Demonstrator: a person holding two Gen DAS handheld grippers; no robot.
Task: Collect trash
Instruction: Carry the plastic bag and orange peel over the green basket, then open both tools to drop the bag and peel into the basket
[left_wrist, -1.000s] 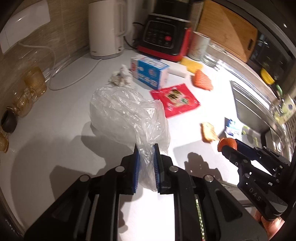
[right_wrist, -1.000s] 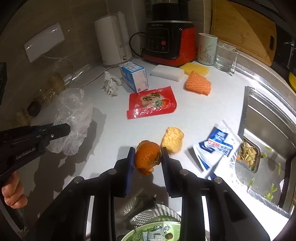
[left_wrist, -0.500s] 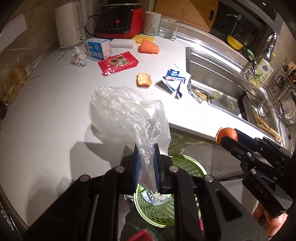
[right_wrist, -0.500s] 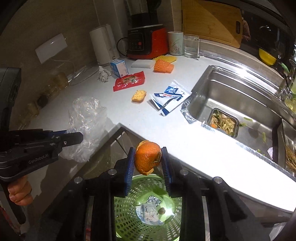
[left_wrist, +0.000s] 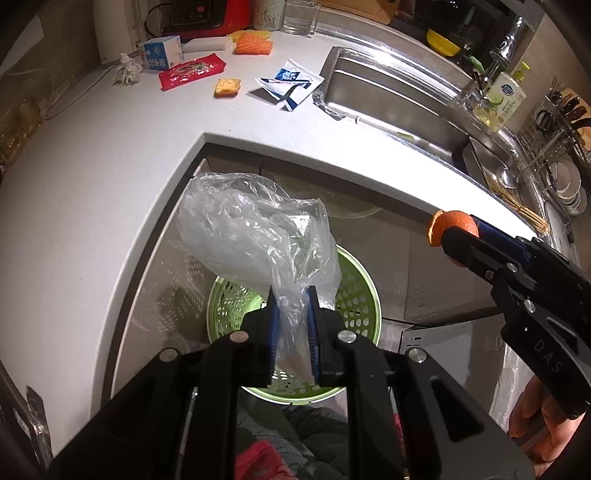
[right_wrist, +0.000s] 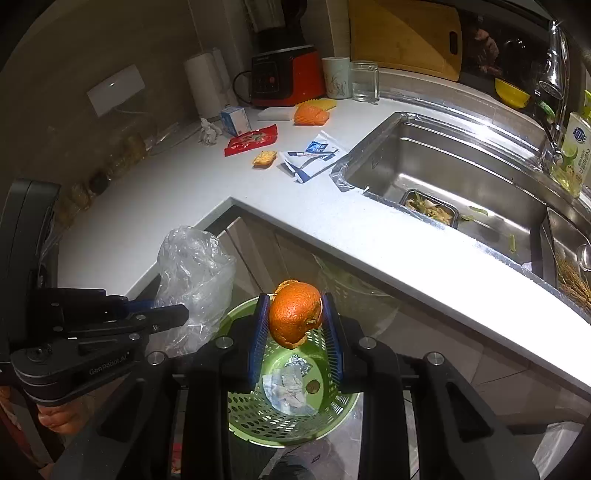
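Left gripper (left_wrist: 291, 325): blue pads clamped on neck of crumpled clear plastic bag (left_wrist: 255, 236), bag ballooning toward 11 o'clock.
Right gripper (right_wrist: 295, 328): closed on orange citrus peel (right_wrist: 295, 317).
Bin: round green perforated plastic basket (right_wrist: 258, 413) directly beneath both, holding crumpled paper (right_wrist: 290, 387).
Counter: red snack wrapper (right_wrist: 251, 140) at 11 o'clock on white worktop (right_wrist: 369, 229).

Black grippers w/ blue ribbed pads (right_wrist: 258, 332), silver screws, "GenRobot.AI"/"DAS" markings, bare skin.
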